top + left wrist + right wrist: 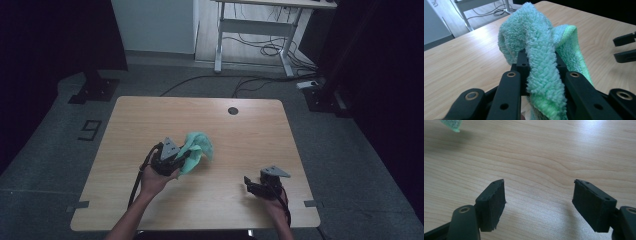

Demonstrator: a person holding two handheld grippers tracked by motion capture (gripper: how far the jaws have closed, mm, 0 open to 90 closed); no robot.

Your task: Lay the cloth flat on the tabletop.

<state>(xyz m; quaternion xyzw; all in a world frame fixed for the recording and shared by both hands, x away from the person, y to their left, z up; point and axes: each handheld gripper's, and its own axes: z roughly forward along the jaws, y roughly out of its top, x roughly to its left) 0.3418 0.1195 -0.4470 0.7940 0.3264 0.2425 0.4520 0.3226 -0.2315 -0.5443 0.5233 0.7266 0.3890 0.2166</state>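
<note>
Left claw (184, 159) is pinching the green towel (197, 150) bunched between its jaws, lifted just off the table (125, 125), soft and floppy so a free corner looks the best grab, while the right claw (250, 184) waits well apart, spread and empty.

Mint-green towel (541, 50), pale woodgrain table (150, 120), black fingers (492, 203)
</note>
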